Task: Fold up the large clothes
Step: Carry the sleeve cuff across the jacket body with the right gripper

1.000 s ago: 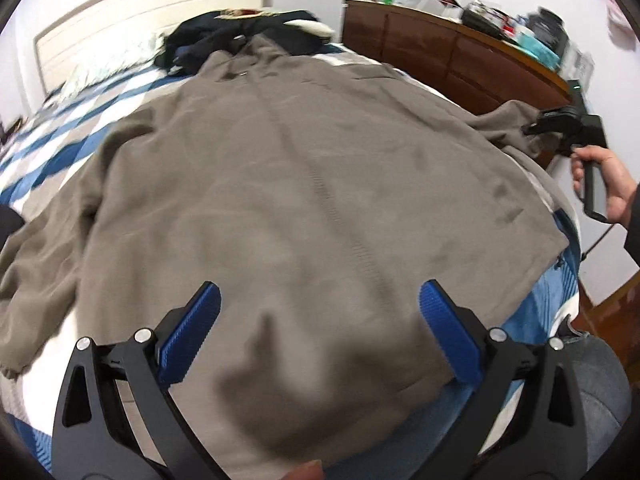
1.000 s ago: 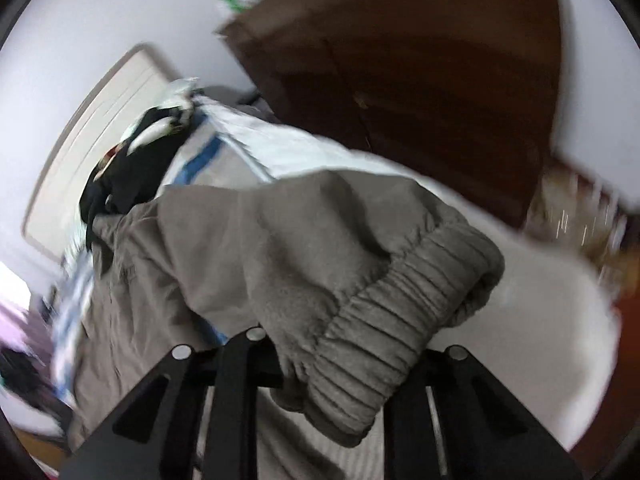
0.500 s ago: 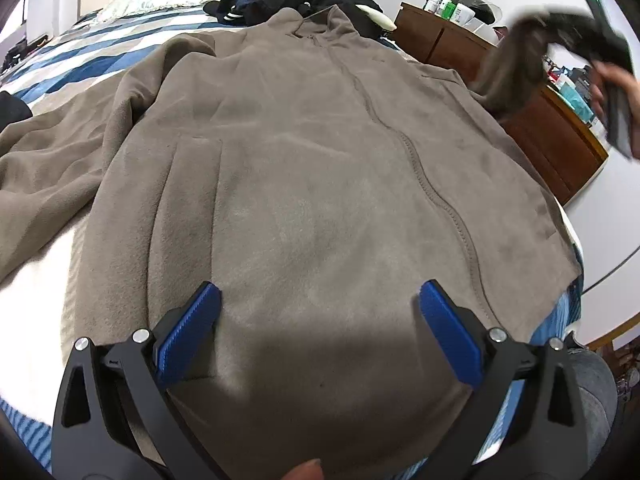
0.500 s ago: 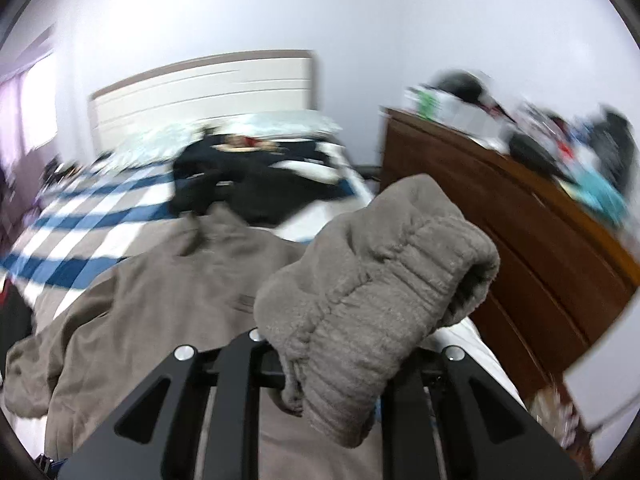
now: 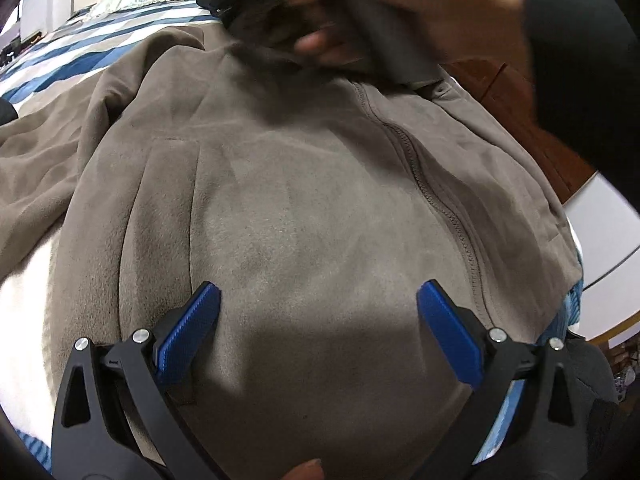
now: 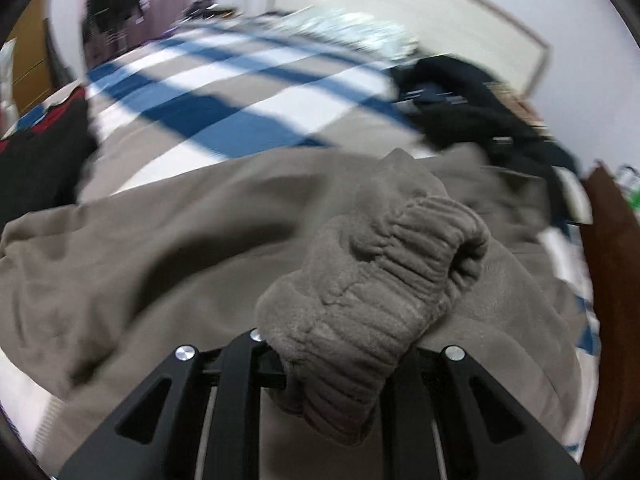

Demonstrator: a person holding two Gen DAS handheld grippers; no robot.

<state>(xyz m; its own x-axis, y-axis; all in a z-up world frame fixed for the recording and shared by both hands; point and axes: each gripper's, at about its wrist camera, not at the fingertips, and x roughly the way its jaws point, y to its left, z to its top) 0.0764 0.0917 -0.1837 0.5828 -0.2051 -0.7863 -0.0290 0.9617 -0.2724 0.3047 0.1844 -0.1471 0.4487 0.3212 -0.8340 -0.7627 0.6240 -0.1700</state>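
A large taupe fleece jacket (image 5: 304, 200) lies spread front-up on the bed, zipper (image 5: 436, 196) running down its right side. My left gripper (image 5: 318, 332) is open and empty, hovering just above the jacket's lower hem. My right gripper (image 6: 340, 356) is shut on the jacket's ribbed sleeve cuff (image 6: 384, 292) and holds it above the jacket's body (image 6: 160, 248). In the left wrist view the right hand and its gripper (image 5: 384, 36) are blurred over the jacket's collar area.
The bed has a blue and white checked cover (image 6: 224, 92). A pile of dark clothes (image 6: 472, 112) lies near the headboard. A brown wooden dresser (image 5: 520, 112) stands to the right of the bed. A dark garment (image 6: 36, 160) lies at the bed's left.
My right gripper has swung the sleeve cuff from the jacket's right side inward over the jacket's chest. My left gripper has stayed open and moved closer over the hem.
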